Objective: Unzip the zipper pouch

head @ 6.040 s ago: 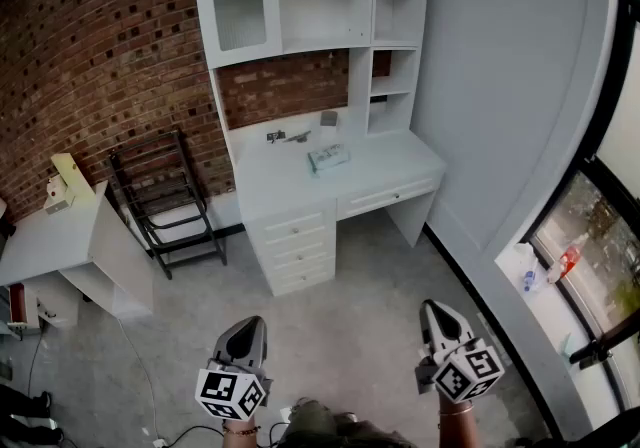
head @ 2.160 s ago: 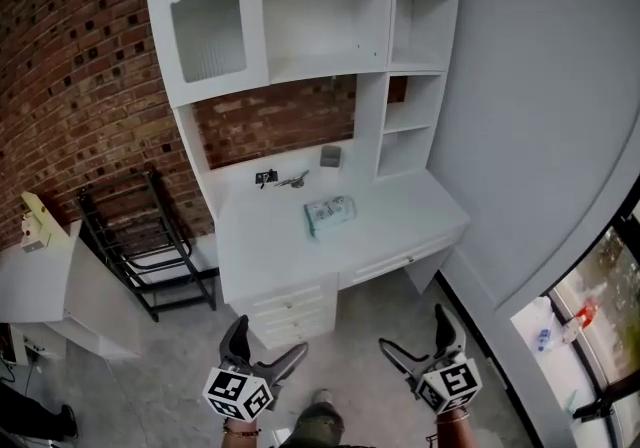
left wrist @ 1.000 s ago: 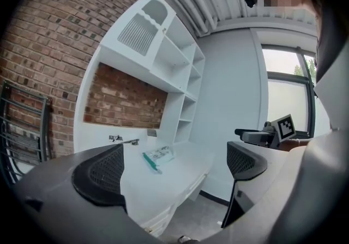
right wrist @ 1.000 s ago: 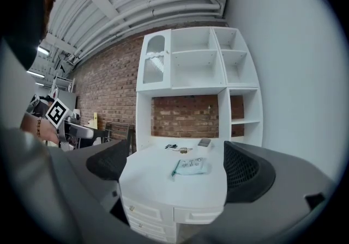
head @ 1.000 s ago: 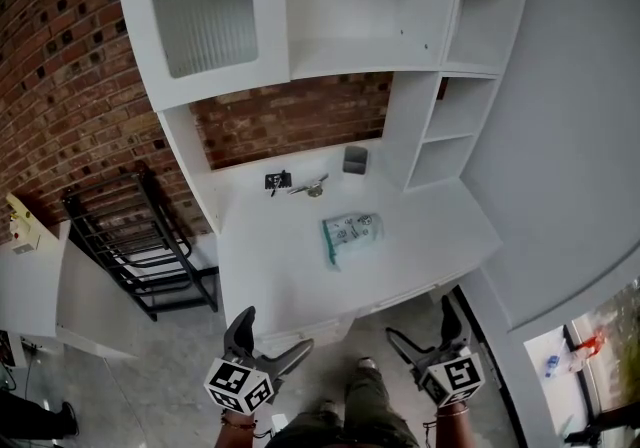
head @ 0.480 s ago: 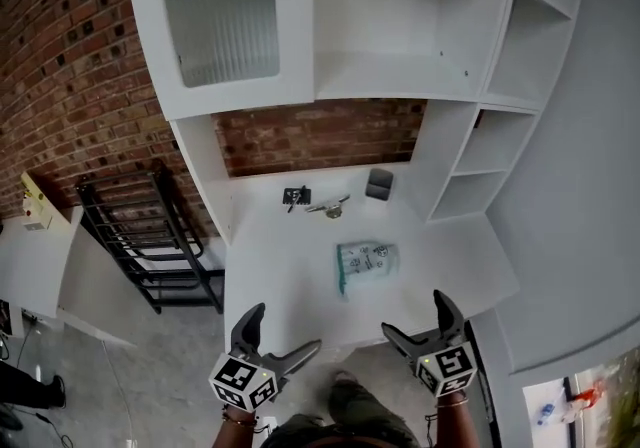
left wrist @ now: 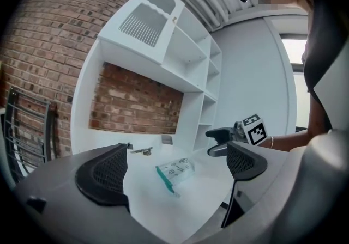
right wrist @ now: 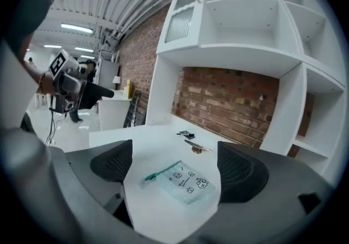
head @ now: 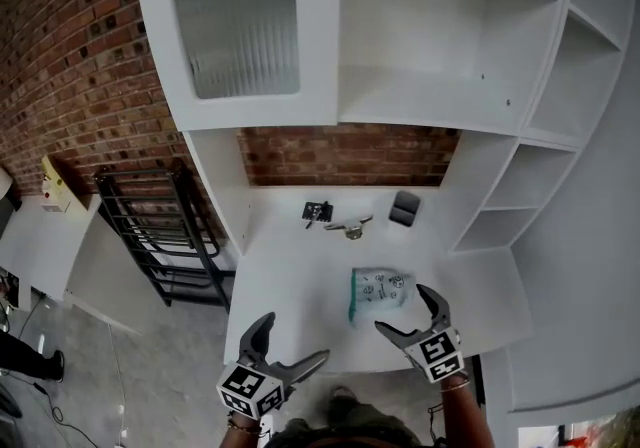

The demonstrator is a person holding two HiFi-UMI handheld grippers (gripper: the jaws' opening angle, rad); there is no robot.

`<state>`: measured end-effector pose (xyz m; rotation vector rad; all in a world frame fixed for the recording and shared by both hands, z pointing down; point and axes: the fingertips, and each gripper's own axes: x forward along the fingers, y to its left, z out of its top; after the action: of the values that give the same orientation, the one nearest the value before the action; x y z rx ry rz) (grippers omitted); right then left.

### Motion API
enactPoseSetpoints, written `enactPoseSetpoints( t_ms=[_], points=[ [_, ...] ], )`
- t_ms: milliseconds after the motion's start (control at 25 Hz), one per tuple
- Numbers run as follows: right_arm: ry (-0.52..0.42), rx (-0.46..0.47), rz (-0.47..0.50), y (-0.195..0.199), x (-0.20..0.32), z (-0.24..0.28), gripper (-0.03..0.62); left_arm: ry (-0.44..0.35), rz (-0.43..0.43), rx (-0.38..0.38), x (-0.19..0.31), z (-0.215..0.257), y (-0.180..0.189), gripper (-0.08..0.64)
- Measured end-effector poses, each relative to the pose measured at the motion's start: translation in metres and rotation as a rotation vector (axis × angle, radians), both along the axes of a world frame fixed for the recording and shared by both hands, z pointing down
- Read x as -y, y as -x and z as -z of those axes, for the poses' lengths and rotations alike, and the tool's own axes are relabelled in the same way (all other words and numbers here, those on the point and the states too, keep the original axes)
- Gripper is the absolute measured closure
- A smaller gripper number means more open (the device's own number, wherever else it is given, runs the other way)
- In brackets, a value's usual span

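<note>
A clear zipper pouch [head: 378, 294] with a teal zip strip along its left edge lies flat on the white desk [head: 290, 276]. The right gripper [head: 403, 308] hovers over the desk's front edge just short of the pouch. It is open with nothing between its jaws, which have just been closing a little. In the right gripper view the pouch [right wrist: 182, 180] lies ahead between the jaws. The left gripper [head: 292, 339] is open and empty at the desk's front edge, left of the pouch. The pouch [left wrist: 175, 171] shows ahead in the left gripper view, and so does the right gripper [left wrist: 218, 142].
At the back of the desk lie a key [head: 348, 227], a small black item [head: 317, 212] and a dark grey box [head: 404, 208]. White shelves and a glass-door cabinet [head: 235, 21] hang over the desk. A black folding rack [head: 150, 226] leans on the brick wall at left.
Both grippers have come forward to the desk's front edge. The right one has advanced further and lower, close to the pouch, and has rolled. The desk and pouch now sit nearer in view.
</note>
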<state>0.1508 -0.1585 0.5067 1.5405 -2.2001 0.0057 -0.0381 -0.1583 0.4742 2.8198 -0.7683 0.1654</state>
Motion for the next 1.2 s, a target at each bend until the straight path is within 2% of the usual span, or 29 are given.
enactPoseSetpoints(
  t_ms=[160, 240, 440, 720, 1000, 1200],
  points=[
    [0.07, -0.17, 0.083, -0.008, 0.039, -0.029, 0.117, 0.001, 0.066, 0.012, 0.012, -0.007, 0.003, -0.008],
    [0.113, -0.22, 0.134, -0.011, 0.058, -0.043, 0.123, 0.002, 0.099, 0.013, 0.018, -0.008, 0.005, -0.008],
    [0.243, -0.217, 0.274, -0.012, 0.094, -0.078, 0.143, 0.012, 0.17, 0.014, 0.026, -0.015, 0.009, -0.008],
    [0.42, -0.328, 0.44, -0.018, 0.131, -0.133, 0.164, 0.054, 0.234, 0.011, 0.031, -0.028, 0.006, -0.008],
    [0.63, -0.222, 0.513, -0.023, 0.159, -0.163, 0.169, 0.048, 0.26, 0.025, 0.036, -0.029, 0.002, -0.008],
    [0.734, -0.228, 0.539, -0.029, 0.174, -0.185, 0.172, 0.063, 0.292, 0.032, 0.036, -0.032, 0.006, -0.008]
  ],
)
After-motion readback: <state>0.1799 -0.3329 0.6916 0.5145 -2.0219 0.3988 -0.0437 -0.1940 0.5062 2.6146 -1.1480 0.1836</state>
